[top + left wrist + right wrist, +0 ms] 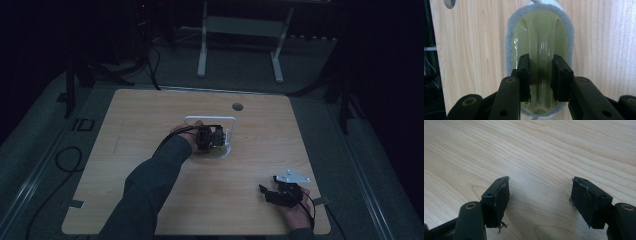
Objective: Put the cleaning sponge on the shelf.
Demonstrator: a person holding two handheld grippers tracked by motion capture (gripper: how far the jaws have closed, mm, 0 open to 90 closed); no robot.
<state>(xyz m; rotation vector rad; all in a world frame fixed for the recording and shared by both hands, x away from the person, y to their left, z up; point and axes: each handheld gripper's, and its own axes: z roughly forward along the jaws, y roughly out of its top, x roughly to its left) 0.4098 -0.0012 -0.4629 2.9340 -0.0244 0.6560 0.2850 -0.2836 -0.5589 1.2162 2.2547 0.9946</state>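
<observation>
A pale green plastic scrubber (541, 30) with a grey-white foam rim lies flat on the wooden table (125, 175). My left gripper (540, 60) points down on it, its jaws closed against the two sides of the raised green ridge that runs along its middle. In the high view the left gripper (212, 137) sits at mid-table, over the scrubber (218, 153). My right gripper (540, 192) stands open over bare wood with nothing between its jaws; in the high view the right gripper (270, 192) rests near the table's front right corner.
A white rectangular frame (210, 118) stands just behind the scrubber. A round cable hole (237, 106) lies near the table's far edge. Tape tabs (75, 203) mark the front corners. A white desk frame (240, 45) stands on the floor beyond the table.
</observation>
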